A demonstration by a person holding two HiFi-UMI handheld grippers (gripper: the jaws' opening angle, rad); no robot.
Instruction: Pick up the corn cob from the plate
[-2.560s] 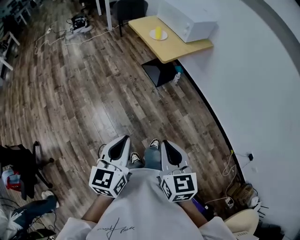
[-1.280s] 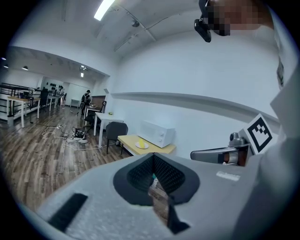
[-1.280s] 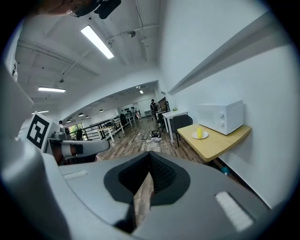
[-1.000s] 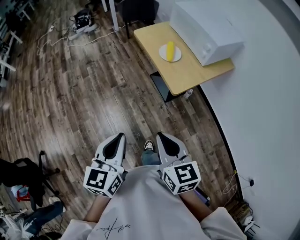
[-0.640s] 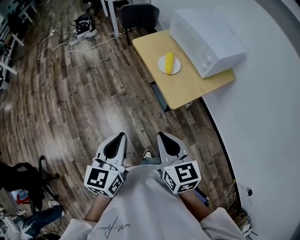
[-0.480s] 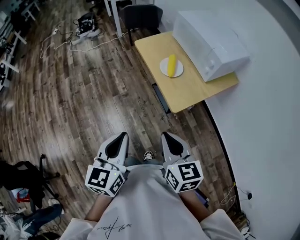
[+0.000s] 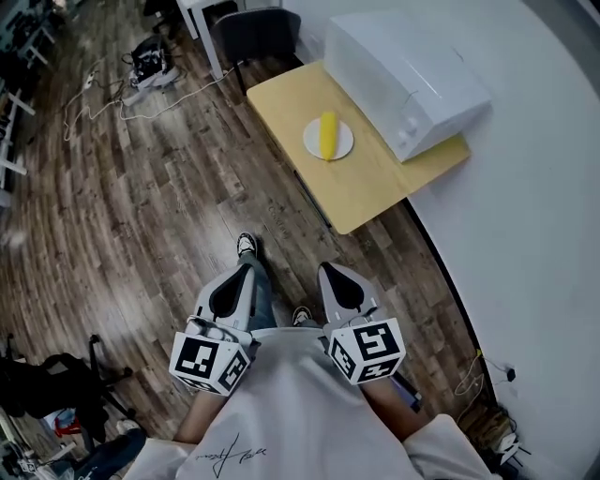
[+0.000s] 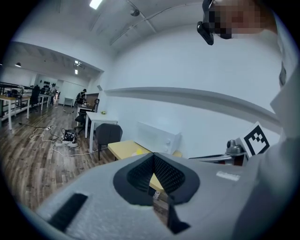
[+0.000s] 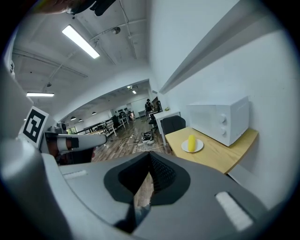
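A yellow corn cob (image 7: pixel 327 135) lies on a small white plate (image 7: pixel 341 148) on a light wooden table (image 7: pixel 370 183) against the white wall. Both grippers are held close to the person's torso, well short of the table. My left gripper (image 7: pixel 247 266) and right gripper (image 7: pixel 329 268) are both shut with nothing in them. In the right gripper view, beyond the shut gripper (image 9: pixel 149 153), the corn cob (image 9: pixel 191 142) stands out on its plate (image 9: pixel 197 148). In the left gripper view the gripper (image 8: pixel 153 154) hides most of the table (image 8: pixel 123 148).
A white microwave (image 7: pixel 405 67) stands on the table behind the plate. A dark chair (image 7: pixel 253 28) sits at the table's far end. Cables and a device (image 7: pixel 145 61) lie on the wood floor. An office chair base (image 7: pixel 66 380) is at the lower left.
The table with the plate and corn has come nearer as the person walks towards it. One foot has stepped forward. Both grippers stay shut in front of the torso.
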